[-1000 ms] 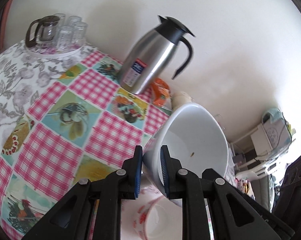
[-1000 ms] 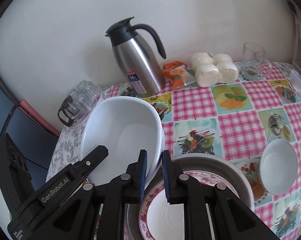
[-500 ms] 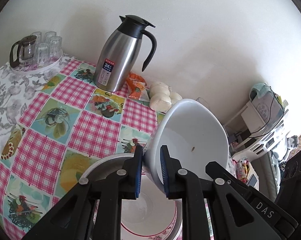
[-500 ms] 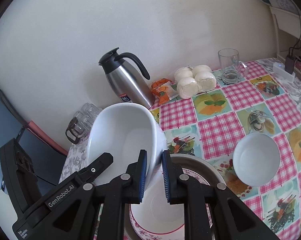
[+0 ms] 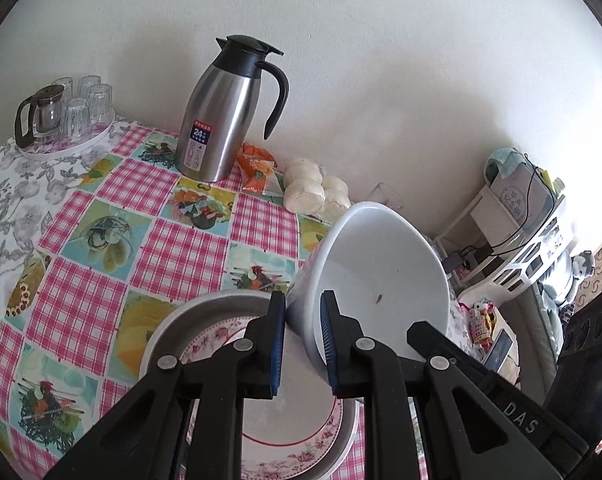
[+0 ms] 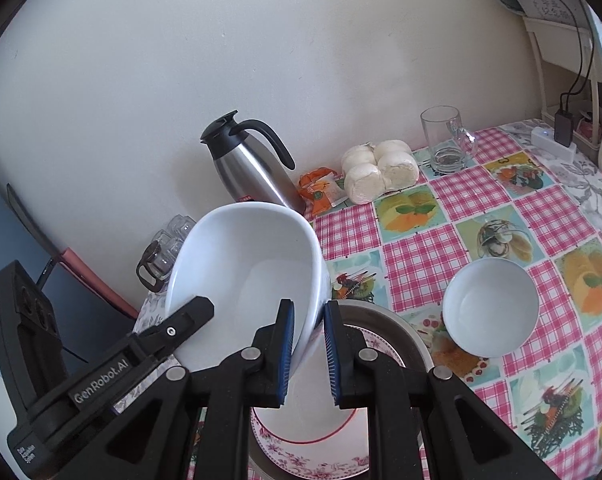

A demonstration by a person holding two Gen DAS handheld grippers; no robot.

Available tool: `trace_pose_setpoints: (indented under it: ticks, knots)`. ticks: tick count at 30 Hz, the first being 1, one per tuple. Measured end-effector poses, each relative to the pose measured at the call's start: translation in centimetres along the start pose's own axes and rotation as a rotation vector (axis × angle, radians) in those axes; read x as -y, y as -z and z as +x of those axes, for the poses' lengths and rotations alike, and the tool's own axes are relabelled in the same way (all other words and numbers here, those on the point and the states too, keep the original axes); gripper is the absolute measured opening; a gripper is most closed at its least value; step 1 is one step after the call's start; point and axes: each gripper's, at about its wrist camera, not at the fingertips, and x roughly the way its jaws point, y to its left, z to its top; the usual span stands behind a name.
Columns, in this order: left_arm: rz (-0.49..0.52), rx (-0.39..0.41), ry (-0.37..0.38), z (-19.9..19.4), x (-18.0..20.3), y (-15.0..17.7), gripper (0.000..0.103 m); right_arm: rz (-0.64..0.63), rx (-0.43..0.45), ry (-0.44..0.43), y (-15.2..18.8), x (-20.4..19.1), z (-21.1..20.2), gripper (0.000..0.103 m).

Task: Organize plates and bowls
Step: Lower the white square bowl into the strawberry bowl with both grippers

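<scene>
Compared w/ a sec ago, both grippers and the big white bowl have come up and back from the table: more of the checked tablecloth shows, the thermos sits further off, and the small white bowl on the right looks smaller. The metal basin, barely in the left view before, now shows a good part of its rim there.

Left gripper is nearly closed, blue pads pinching one side of the big bowl's rim. Right gripper is likewise nearly closed, pinching the opposite side of the rim. So the bowl hangs between the two, tilted, mouth facing partly sideways, above the basin and not touching it. A small brown speck sits on the bowl's inner wall in the left view.

Inside the basin lies a floral plate w/ red ring, directly under the grippers. Small bowl stands upright on the cloth just beside the basin's right rim. Buns, orange packet and glass mug sit by the wall; tray of glasses at far left corner.
</scene>
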Motion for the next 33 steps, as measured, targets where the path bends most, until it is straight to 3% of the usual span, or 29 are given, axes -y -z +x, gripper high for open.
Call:
trace_pose_setpoints:
  ticks: [18,33]
  knots:
    - [-0.063,-0.084,-0.061,0.3,-2.2,3.5,0.018,-0.032,-0.116,-0.001,2.5,0.4,1.4,0.016]
    - [-0.104,-0.146,-0.095,1.8,-3.7,4.3,0.019,-0.041,-0.174,0.014,3.4,0.6,3.4,0.016]
